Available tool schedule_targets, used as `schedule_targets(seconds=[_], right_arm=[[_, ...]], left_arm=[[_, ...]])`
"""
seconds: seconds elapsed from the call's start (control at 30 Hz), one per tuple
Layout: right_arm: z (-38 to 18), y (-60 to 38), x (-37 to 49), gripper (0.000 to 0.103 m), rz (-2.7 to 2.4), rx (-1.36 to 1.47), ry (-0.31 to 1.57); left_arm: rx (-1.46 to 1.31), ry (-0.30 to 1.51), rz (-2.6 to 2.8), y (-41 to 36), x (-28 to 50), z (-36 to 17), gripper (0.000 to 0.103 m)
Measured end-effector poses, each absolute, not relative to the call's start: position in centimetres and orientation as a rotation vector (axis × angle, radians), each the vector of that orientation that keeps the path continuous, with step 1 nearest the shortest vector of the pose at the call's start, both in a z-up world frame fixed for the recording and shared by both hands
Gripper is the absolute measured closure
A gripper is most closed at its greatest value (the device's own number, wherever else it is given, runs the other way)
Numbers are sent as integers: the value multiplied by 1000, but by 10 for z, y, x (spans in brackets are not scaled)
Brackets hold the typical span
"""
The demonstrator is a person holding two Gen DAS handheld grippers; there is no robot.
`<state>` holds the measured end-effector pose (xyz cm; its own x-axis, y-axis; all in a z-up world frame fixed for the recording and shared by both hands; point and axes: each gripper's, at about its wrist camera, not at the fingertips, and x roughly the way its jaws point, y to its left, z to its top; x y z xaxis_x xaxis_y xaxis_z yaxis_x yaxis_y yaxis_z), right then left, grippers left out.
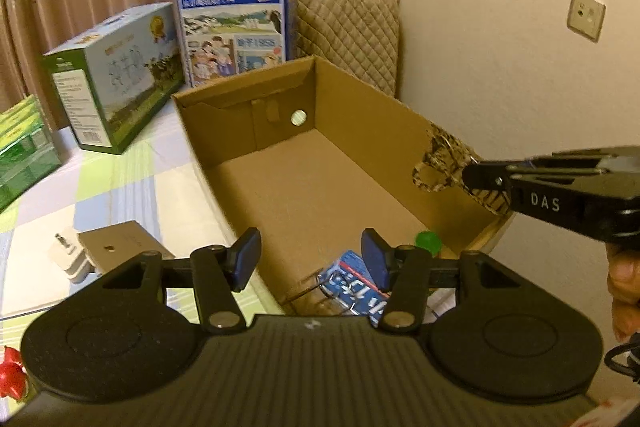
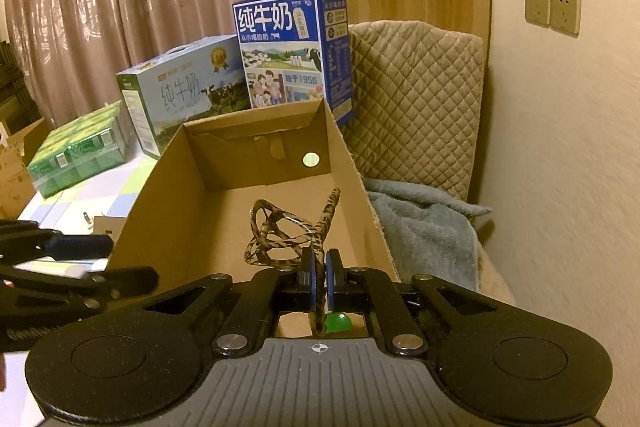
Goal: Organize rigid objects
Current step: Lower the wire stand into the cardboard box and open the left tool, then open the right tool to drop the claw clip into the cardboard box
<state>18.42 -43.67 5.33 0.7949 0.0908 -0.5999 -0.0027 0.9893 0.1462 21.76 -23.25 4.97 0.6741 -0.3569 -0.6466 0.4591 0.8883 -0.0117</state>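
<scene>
An open cardboard box lies on the checked bedcover. My right gripper is shut on leopard-print glasses, held over the box's near right part; in the left wrist view it comes in from the right with the glasses above the box's right wall. My left gripper is open and empty over the box's near left wall. A blue packet and a green ball lie in the box's near end.
A white plug adapter and a beige small box lie left of the cardboard box. Two milk cartons and a green pack stand behind. A quilted cushion, grey blanket and wall lie right.
</scene>
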Motion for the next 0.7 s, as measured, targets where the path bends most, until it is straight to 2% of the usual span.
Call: schedule_targets(seconds=[0.7], right_arm=[[55,-433,188,102,48,148,657]], left_arm=[[111,690,-413,-204,209,55,52]])
